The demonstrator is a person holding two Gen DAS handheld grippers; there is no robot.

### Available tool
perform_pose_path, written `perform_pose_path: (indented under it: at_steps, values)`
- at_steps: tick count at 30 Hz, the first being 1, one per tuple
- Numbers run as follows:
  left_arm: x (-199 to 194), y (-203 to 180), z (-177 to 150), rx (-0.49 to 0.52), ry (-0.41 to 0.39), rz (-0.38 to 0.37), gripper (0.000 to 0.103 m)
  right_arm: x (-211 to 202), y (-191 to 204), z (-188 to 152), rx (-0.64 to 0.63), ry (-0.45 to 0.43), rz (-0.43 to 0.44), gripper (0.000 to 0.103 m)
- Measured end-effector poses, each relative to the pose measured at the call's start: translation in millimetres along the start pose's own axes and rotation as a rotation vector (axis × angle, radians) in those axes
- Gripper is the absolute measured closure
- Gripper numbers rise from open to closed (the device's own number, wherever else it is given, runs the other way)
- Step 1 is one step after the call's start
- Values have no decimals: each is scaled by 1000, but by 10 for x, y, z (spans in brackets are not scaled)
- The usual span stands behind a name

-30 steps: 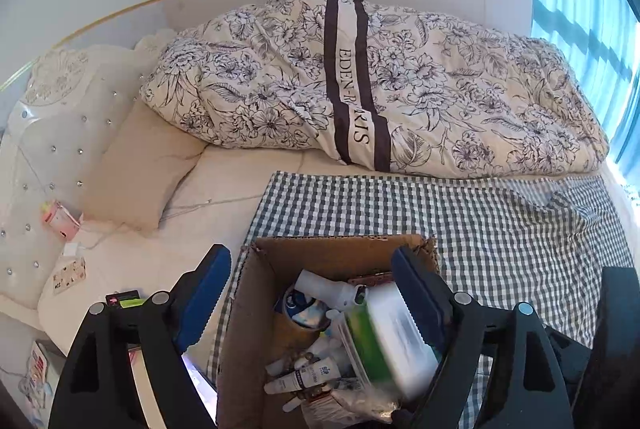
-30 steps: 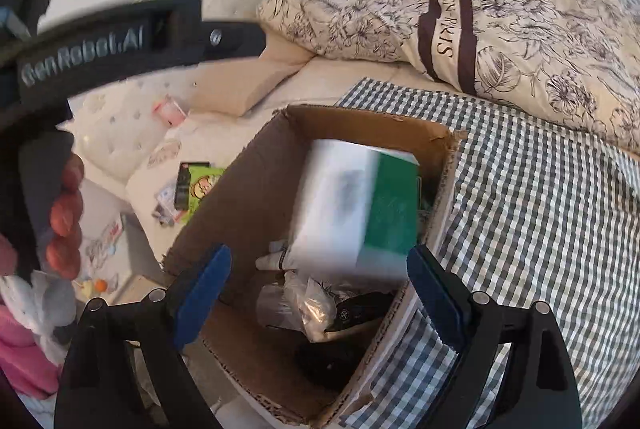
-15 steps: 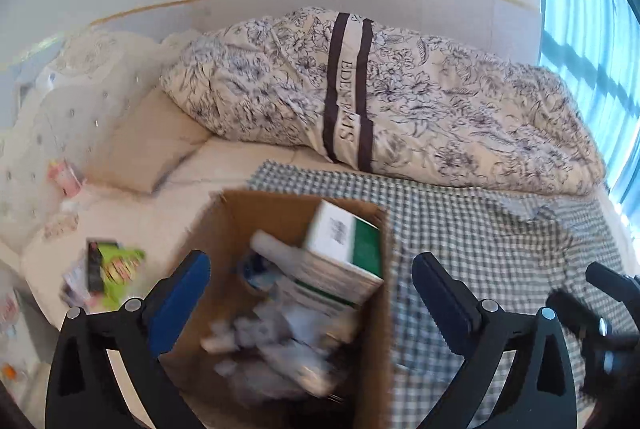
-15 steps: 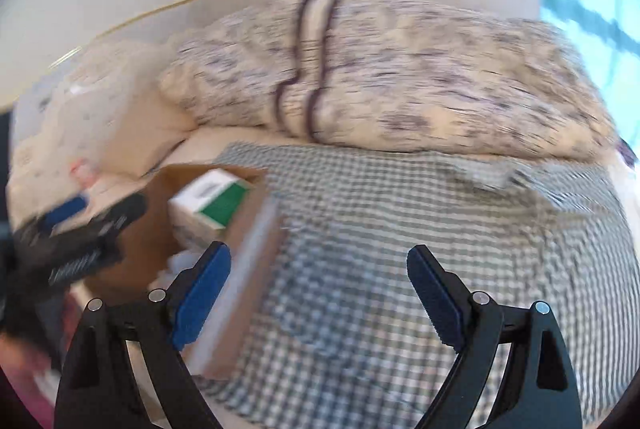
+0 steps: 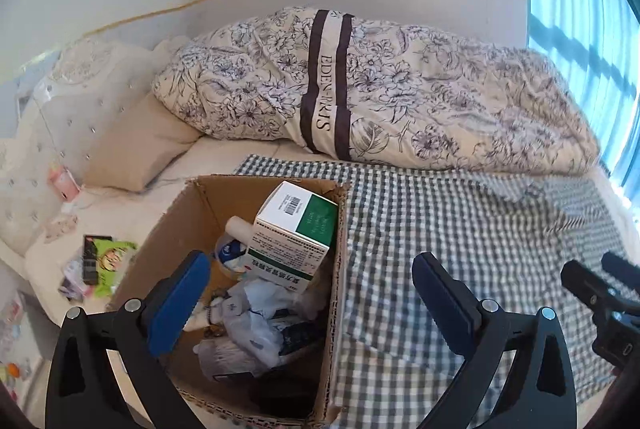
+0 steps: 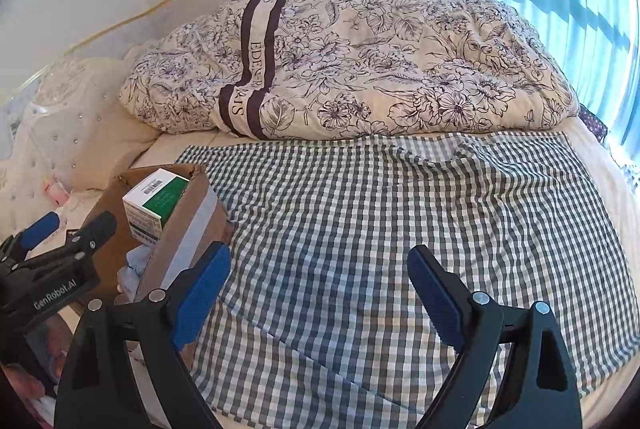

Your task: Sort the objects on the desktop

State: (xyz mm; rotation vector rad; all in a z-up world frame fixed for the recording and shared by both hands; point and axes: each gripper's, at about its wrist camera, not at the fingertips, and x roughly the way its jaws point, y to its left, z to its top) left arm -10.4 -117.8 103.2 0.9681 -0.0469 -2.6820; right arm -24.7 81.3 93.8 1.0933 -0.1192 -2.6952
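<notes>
Bed: soft mattress under a quilted floral duvet [image 5: 400, 89], rumpled and pushed back toward the wall, which leaves the near half free to work on.
Checked cloth [image 6: 400, 229]: thin woven gingham, wrinkled, spread flat over the bed as my sorting area; nothing lies on it.
Cardboard box [image 5: 200, 221]: corrugated, flaps up, set at the cloth's left edge so everything collects in one spot.
White-and-green carton [image 5: 294, 233]: stiff printed card with a barcode, leaning tilted on top of the pile, its corner above the rim.
Under it: a white bottle [image 5: 238, 229], crinkly clear plastic bags [image 5: 248, 321], a small dark item I cannot name.
Left tongs [image 5: 308, 305]: released, blue ribbed pads wide apart, straddling the box's right wall, grasping nothing.
Right tongs [image 6: 320, 297]: released too, empty, over bare cloth.
Stragglers: a green packet [image 5: 108, 261] and small bits on the sheet left of the box, likely unsorted.
Judgement: sorting looks nearly finished.
</notes>
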Motion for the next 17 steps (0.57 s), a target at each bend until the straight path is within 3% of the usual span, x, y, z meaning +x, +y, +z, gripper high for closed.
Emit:
perform_pose_path:
  at_steps: [10, 14, 17]
  values:
    - [36, -86, -46, -2, 26, -37, 0, 17, -25, -94, 9, 18, -1, 13]
    - [-26, -62, -100, -38, -19, -23, 0, 12, -52, -111, 17, 21, -6, 13]
    - [-49, -79, -107, -45, -7, -34, 0, 7, -81, -113, 23, 24, -11, 13]
